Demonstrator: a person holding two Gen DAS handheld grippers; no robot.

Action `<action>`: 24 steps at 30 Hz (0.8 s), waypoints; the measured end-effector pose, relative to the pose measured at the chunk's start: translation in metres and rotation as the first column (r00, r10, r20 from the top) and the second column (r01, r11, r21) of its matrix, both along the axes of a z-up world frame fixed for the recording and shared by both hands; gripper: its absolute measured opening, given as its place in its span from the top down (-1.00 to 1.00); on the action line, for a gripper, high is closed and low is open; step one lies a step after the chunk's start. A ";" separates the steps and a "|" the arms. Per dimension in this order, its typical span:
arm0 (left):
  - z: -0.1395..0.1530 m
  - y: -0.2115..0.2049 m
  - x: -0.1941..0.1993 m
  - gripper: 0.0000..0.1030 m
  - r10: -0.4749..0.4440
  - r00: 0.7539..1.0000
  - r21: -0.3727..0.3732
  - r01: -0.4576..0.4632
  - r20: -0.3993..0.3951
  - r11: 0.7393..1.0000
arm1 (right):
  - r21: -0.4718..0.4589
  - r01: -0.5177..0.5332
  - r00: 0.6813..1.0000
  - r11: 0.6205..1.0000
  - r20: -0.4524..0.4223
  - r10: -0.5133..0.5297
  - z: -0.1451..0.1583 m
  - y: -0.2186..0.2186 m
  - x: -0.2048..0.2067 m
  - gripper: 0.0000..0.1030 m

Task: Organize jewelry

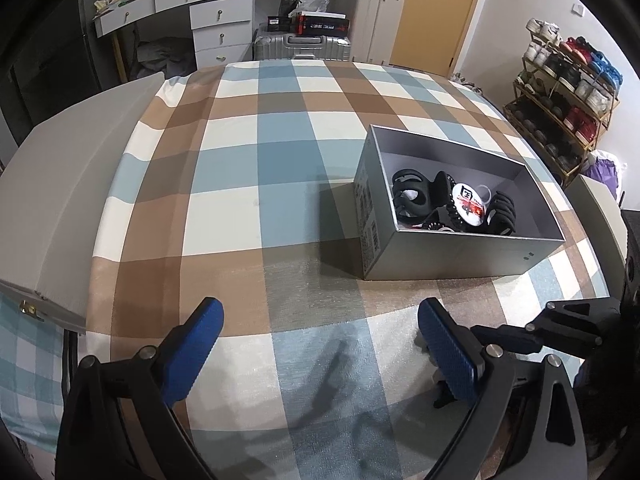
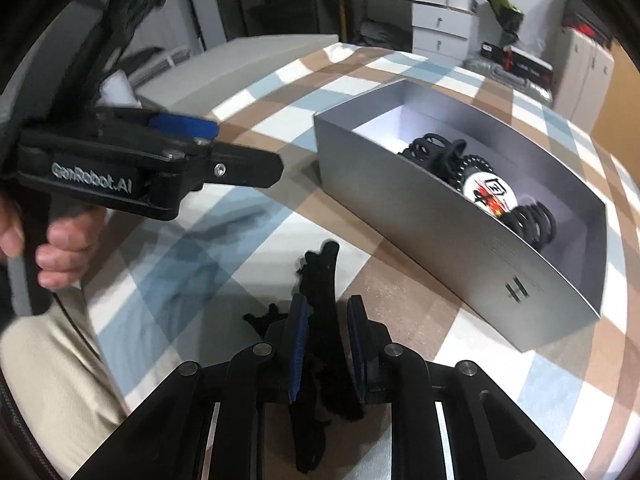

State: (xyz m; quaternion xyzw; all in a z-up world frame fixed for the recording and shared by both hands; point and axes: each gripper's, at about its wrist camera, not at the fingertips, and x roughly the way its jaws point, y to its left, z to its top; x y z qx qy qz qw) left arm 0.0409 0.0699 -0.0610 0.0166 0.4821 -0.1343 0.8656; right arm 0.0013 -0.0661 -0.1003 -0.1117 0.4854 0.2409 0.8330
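A grey open box [image 1: 460, 258] stands on the checked cloth at the right; it also shows in the right wrist view [image 2: 420, 196]. Inside lie black hair claws [image 1: 412, 194], a black spiral hair tie and a round white badge [image 1: 468, 202]. My left gripper [image 1: 320, 344] is open and empty, low over the cloth in front of the box. My right gripper [image 2: 326, 336] is shut on a black hair clip [image 2: 320, 280] that sticks out forward, near the box's front left. The right gripper shows at the right edge of the left wrist view [image 1: 452, 376].
The checked cloth [image 1: 256, 168] covers the table. A grey flat lid or board [image 1: 76, 184] lies at the left. A white desk with drawers [image 1: 216, 20], suitcases [image 1: 304, 46] and a shoe rack [image 1: 564, 92] stand beyond the table.
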 end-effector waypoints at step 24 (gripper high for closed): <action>-0.016 -0.081 -0.045 -0.85 -0.431 0.895 -0.042 0.430 -0.115 0.902 | 0.247 0.183 0.940 0.952 0.238 -0.243 0.088 -0.072 -0.014 0.80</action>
